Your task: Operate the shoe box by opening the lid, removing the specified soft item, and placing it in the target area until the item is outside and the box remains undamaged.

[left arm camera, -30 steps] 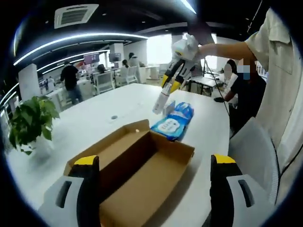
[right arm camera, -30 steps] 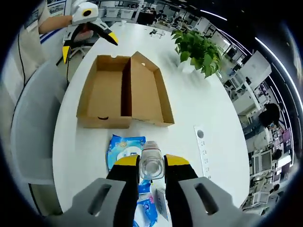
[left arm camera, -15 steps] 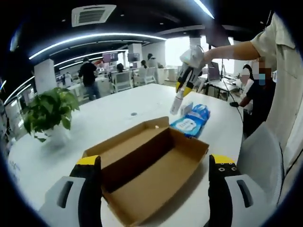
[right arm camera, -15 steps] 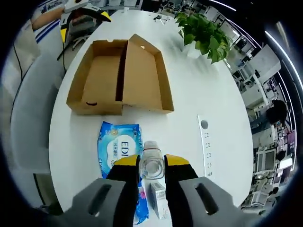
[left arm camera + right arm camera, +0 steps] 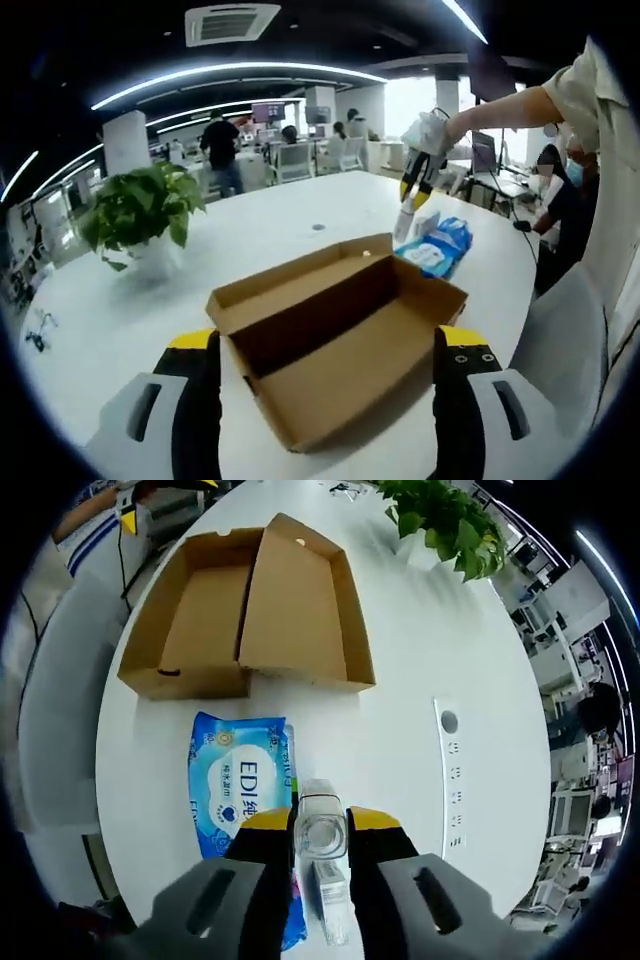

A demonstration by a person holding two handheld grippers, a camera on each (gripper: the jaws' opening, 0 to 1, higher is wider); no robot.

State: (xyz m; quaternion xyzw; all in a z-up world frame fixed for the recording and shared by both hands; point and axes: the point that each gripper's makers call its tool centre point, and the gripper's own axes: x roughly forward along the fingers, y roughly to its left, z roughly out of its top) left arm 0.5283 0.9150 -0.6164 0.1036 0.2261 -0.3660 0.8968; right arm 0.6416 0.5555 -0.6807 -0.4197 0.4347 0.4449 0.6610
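The cardboard shoe box (image 5: 335,345) lies open on the white table (image 5: 250,240), its lid (image 5: 300,605) folded back flat beside the base, and both halves look empty. In the left gripper view the left gripper (image 5: 325,400) hovers over the near edge of the box with its jaws spread wide on either side of it, gripping nothing.

In the right gripper view the right gripper (image 5: 320,825) points down at the table with its jaws closed around a small clear bottle (image 5: 320,825), seen from its top. Just beside the bottle, to the left in that view, a blue pack of wipes (image 5: 238,790) lies flat on the table, outside the box and near its short end. A small white carton (image 5: 332,900) lies under the gripper.

A potted plant (image 5: 140,215) stands on the table beyond the box. The person's arm (image 5: 510,100) reaches in from the right of the left gripper view.
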